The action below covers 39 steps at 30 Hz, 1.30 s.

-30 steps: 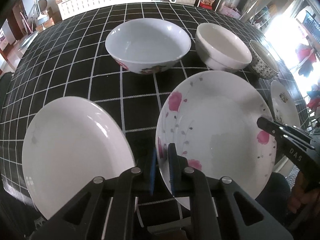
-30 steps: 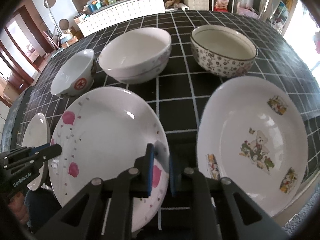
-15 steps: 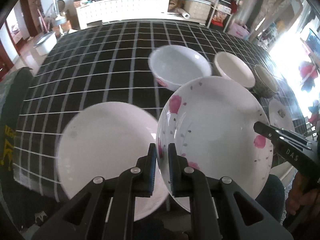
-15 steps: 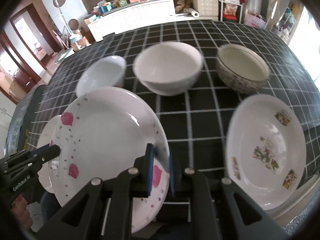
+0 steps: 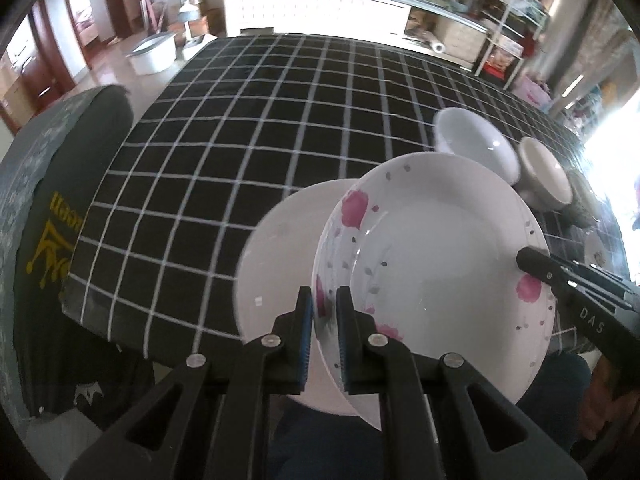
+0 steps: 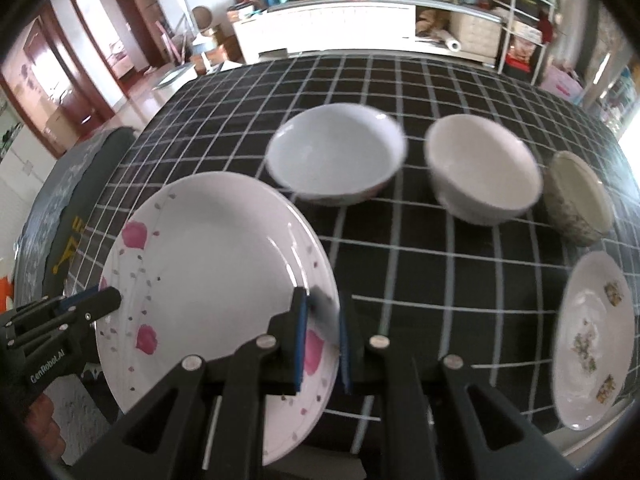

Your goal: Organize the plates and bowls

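Lifted and carried leftward since a second ago, the pink-flowered plate (image 5: 436,264) now overlaps the plain white plate (image 5: 280,256) lying near the checkered surface's (image 5: 240,128) edge. I hold it from both sides: my left claw (image 5: 322,336) pinches its left rim, my right claw (image 6: 322,340) pinches its right rim. On the surface beyond sit a wide white bowl (image 6: 336,158), a second white bowl (image 6: 482,168) and a patterned bowl (image 6: 580,198), with the bear-print plate (image 6: 592,340) at far right.
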Tool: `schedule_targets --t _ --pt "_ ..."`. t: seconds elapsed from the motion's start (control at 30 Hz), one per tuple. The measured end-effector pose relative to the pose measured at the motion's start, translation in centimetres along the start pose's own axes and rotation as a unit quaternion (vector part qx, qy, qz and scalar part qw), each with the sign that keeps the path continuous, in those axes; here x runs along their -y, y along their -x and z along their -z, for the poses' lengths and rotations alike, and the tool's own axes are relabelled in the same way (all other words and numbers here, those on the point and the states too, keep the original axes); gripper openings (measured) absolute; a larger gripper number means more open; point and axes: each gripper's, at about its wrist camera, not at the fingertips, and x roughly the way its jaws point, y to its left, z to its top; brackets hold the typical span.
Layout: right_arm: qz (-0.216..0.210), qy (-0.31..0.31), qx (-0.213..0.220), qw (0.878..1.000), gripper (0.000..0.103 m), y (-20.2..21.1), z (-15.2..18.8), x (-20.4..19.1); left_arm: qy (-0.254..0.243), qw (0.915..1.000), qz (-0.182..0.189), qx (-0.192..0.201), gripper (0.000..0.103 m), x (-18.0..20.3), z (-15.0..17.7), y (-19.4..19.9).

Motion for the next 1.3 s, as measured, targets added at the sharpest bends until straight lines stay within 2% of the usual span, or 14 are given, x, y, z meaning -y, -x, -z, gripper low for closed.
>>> schedule_targets --t 0.2,0.73,1.07,1.17,1.3 --pt "-0.005 0.016 -0.016 1.000 0.018 -1.6 0.2 -2.4 0.004 0.9997 -0.022 -0.005 0.010 -1.4 0.2 -0.5" --pt "-0.002 0.035 -0.036 0.999 0.018 -4.6 -0.3 -4.4 0.021 0.9988 -0.038 -0.022 0.010 -4.1 -0.2 -3.0" --pt "-0.003 0.044 -0.035 0.998 0.019 -4.9 -0.2 -4.5 0.022 0.9984 -0.048 -0.019 0.010 -3.9 -0.6 -3.6" --pt "-0.016 0.032 -0.036 0.999 0.019 -4.6 0.0 -3.9 0.019 0.9981 -0.056 -0.018 0.010 -3.8 -0.4 -3.5" --pt "-0.013 0.033 -0.021 0.999 0.019 -3.4 0.3 -3.7 0.020 0.9981 -0.057 -0.010 0.010 -3.9 -0.1 -2.6"
